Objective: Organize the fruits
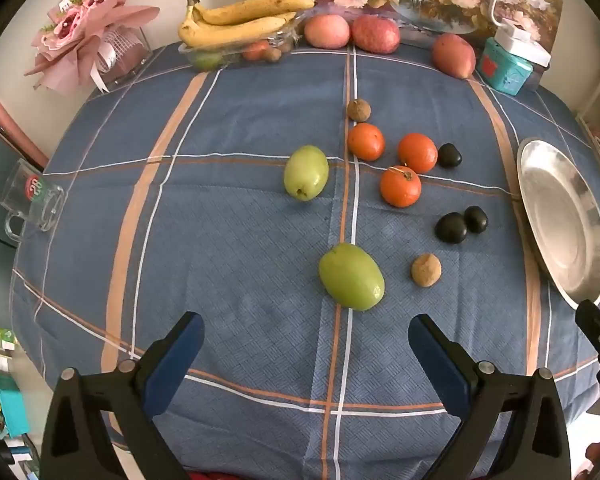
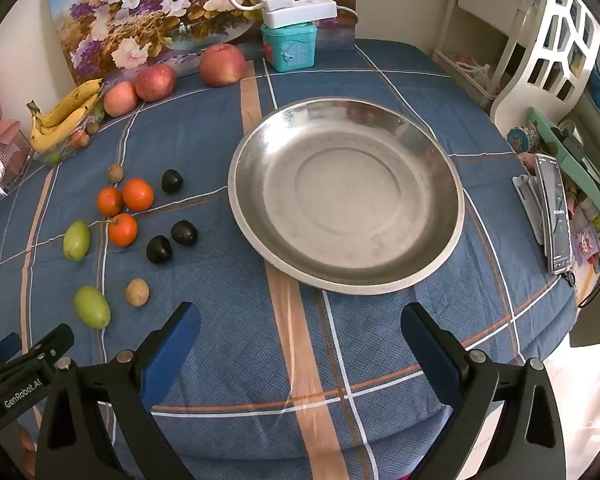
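Blue-padded fingers of the left gripper stand wide apart with nothing between them, hovering above the checked cloth of the surface. Just ahead of its gap lies a green fruit, with a small brown fruit ahead and to the right. Farther ahead sit two dark fruits touching each other, three oranges in a loose cluster, a third dark fruit, a second green fruit and another brown one.

The right gripper is also spread open and empty, and the steel plate lies directly ahead of it, bare inside. That plate looks like the place the loose fruit is meant to go.

Risks from here, as I judge them: the fruits are round and smooth, so an off-centre squeeze could squirt one out and send it rolling across the cloth. The oranges sit close together, so wide fingers descending on one may nudge its neighbours. Both grippers work near each other, and each shows at the edge of the other's view, so they could collide over the plate.

Hard to read: the bananas cover a clear tray whose contents are mostly hidden, and the plate is cut off at the right edge of the left view.
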